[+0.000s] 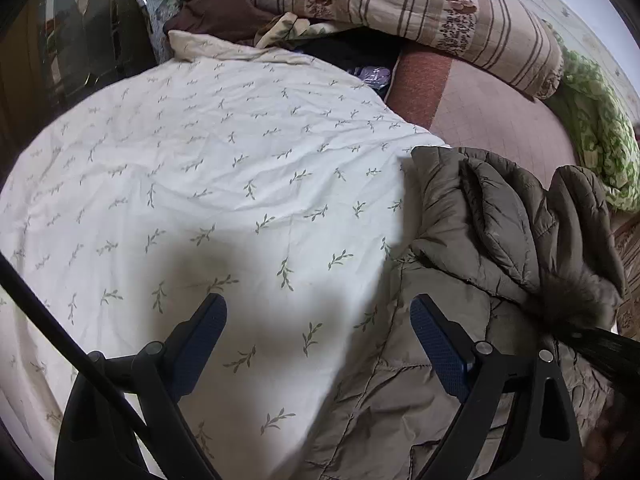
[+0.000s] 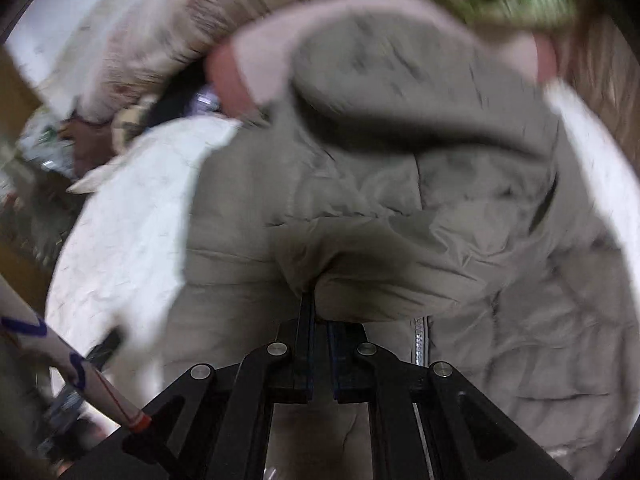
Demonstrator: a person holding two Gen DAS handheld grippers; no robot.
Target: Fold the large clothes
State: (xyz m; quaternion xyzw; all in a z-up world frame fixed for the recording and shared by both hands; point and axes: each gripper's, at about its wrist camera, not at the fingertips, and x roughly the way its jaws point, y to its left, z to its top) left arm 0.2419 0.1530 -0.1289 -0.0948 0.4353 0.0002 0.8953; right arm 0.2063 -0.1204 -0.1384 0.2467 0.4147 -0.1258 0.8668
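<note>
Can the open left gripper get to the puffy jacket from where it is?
Probably yes. The left gripper hangs open above the leaf-print sheet, and the olive puffy jacket lies right beside it, its edge already under the right-hand finger. Nothing sits between them.

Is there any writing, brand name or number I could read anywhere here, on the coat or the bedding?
None can be read in either view.
Padded coat: no label or brand shows.
White sheet: only a printed leaf pattern, no words.
Striped pillow: flower bands, no text.
White tube at the lower left of the right view: blue marks, too blurred to read.
</note>
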